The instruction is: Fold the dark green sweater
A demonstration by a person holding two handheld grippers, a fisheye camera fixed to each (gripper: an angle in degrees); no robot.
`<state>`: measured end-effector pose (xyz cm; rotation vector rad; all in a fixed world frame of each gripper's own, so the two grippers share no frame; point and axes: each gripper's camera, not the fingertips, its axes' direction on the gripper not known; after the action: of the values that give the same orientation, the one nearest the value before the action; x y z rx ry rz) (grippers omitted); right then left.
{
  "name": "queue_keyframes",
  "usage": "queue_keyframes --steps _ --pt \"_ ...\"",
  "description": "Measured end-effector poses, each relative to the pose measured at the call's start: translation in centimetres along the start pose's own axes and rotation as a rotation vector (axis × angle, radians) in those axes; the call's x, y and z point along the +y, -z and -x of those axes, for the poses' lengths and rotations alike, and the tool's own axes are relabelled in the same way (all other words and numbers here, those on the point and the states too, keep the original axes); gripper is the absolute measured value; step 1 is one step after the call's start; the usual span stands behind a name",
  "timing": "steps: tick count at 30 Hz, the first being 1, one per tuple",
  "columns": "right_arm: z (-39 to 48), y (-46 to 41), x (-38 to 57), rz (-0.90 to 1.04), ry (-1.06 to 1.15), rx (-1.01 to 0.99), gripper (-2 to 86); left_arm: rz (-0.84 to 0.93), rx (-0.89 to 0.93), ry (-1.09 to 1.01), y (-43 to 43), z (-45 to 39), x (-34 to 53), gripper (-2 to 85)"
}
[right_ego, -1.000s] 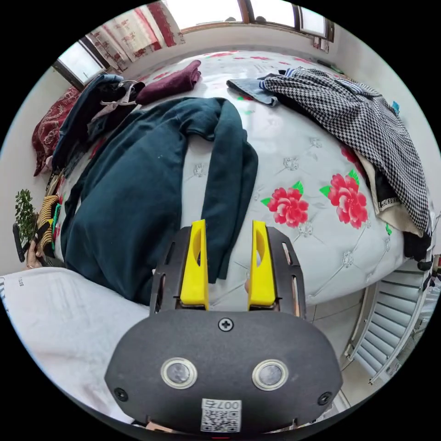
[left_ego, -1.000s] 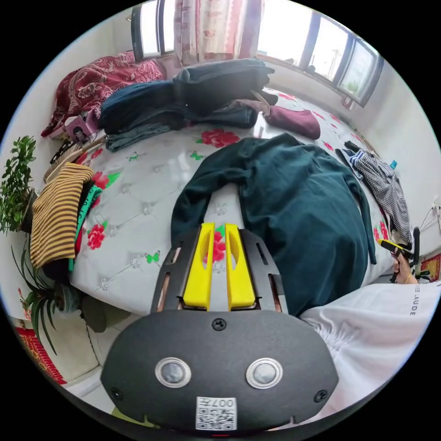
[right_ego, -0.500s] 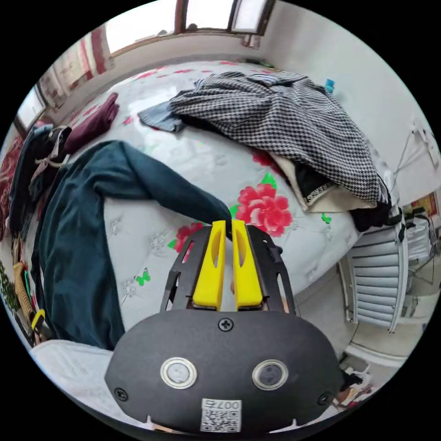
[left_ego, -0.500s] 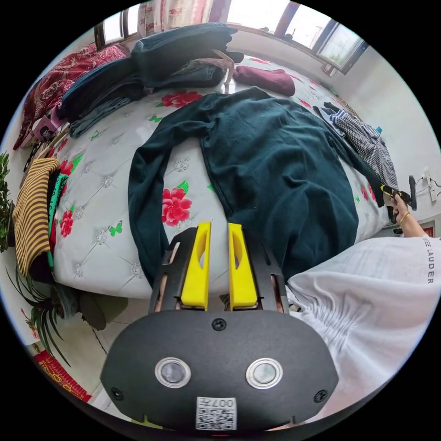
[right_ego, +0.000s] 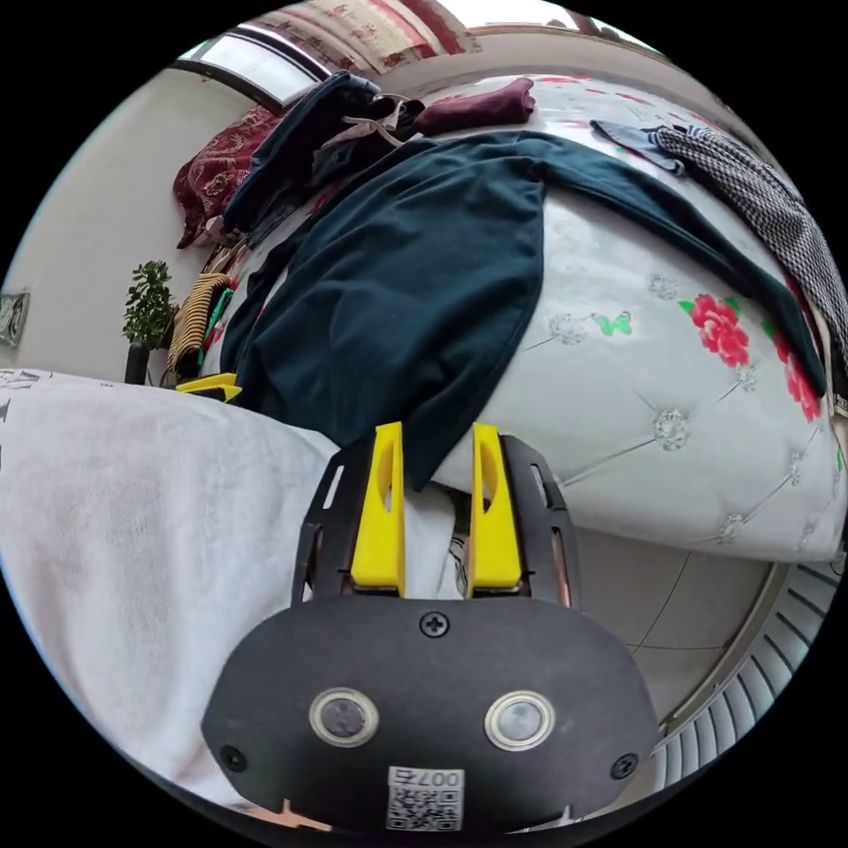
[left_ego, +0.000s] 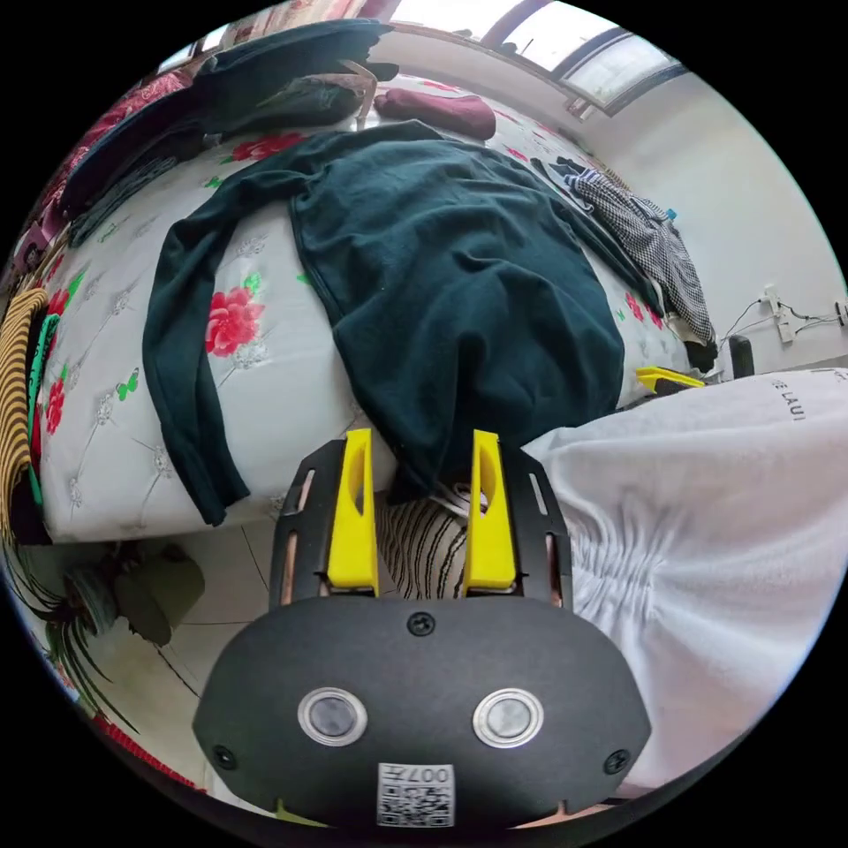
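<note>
Left gripper view: left gripper [left_ego: 415, 442] jaws apart, straddling the hem corner of the dark green sweater [left_ego: 450, 265], likely lining up a grab. Sweater lies flat on the bed [left_ego: 265, 415], hem overhanging the near edge, long axis running hem-to-collar away toward the window.

Right gripper view: right gripper [right_ego: 435, 435] jaws apart at the sweater's [right_ego: 397, 291] other hem corner; nothing clamped.

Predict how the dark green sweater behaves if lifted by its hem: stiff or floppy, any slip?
Likely floppy: the dark green sweater drapes over the bed edge and its sleeve lies limp. Probably light; it wrinkles softly. It may slide on the glossy bedcover when pulled. The left tool brackets the hem, jaws open.
</note>
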<state>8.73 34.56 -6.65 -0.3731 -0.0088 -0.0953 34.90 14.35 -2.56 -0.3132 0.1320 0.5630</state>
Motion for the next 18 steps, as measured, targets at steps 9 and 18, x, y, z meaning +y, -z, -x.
queue_keyframes --steps 9,18 --pt "1.6 -0.5 -2.5 0.099 0.154 0.243 0.5 0.062 -0.082 0.051 -0.7 0.3 -1.9 0.8" --pt "-1.8 -0.4 2.4 0.238 0.088 0.284 -0.2 0.156 0.076 -0.039 -4.2 -2.3 1.9 1.4"
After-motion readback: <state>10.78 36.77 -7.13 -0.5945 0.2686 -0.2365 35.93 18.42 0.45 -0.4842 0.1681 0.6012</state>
